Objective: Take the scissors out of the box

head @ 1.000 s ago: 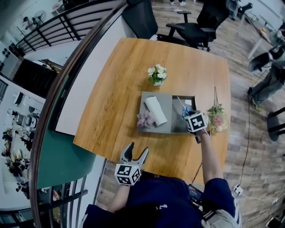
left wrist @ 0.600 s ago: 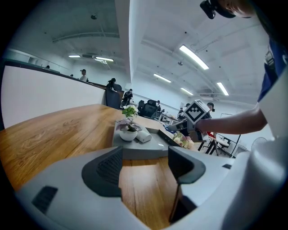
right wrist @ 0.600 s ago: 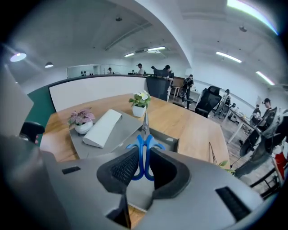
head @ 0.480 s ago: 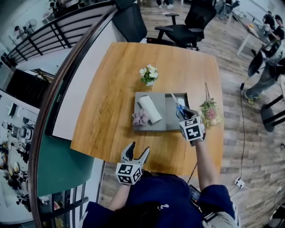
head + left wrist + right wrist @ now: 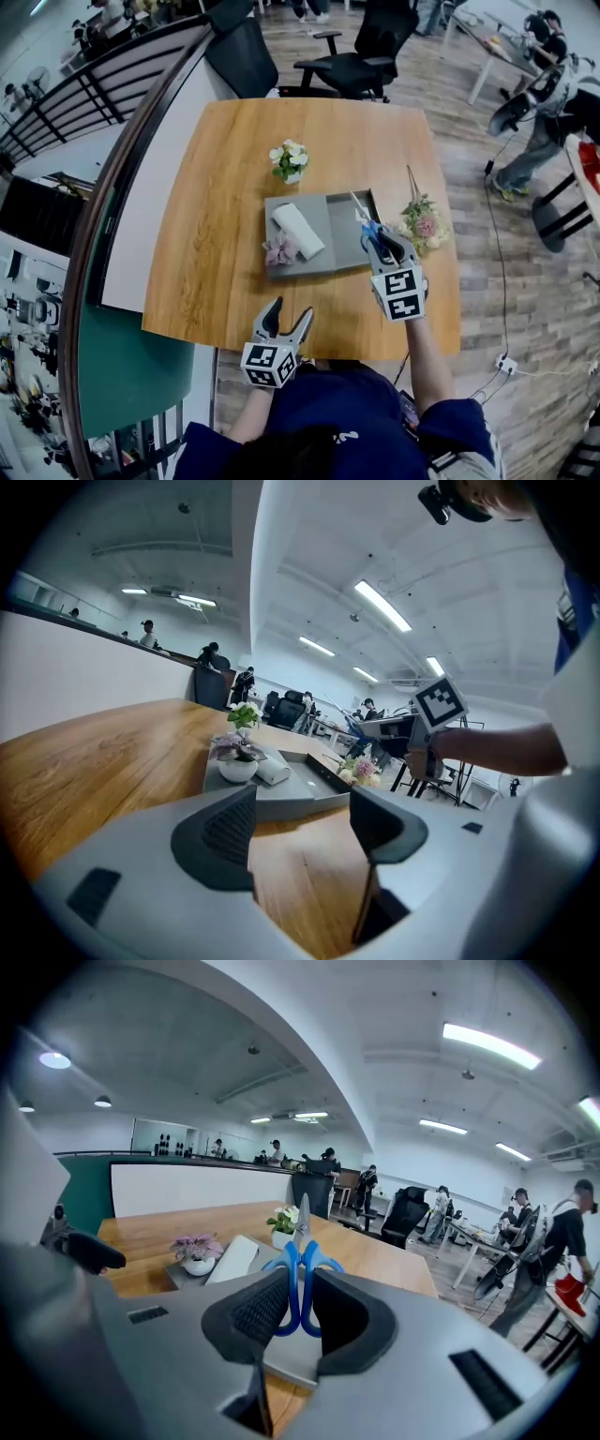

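Blue-handled scissors (image 5: 368, 228) hang above the right end of the grey box (image 5: 339, 246), blades pointing away from me. My right gripper (image 5: 384, 247) is shut on their handles; in the right gripper view the blue loops (image 5: 300, 1274) sit pinched between the pads, with the blade tip upward. The box (image 5: 292, 1352) lies below and behind them. My left gripper (image 5: 287, 323) hovers open over the table's near edge with nothing between its fingers; the left gripper view shows the box (image 5: 302, 796) ahead of the gripper (image 5: 300, 822).
Inside the box lie a white roll (image 5: 298, 230) and a small pink plant (image 5: 279, 251). A white flower pot (image 5: 288, 161) stands behind it and a flower bouquet (image 5: 419, 223) lies to its right. Black office chairs (image 5: 356, 42) stand beyond the wooden table (image 5: 216, 216).
My right gripper has risen and drawn back toward me with the scissors, lifting them up out of the box. The left gripper has barely shifted.
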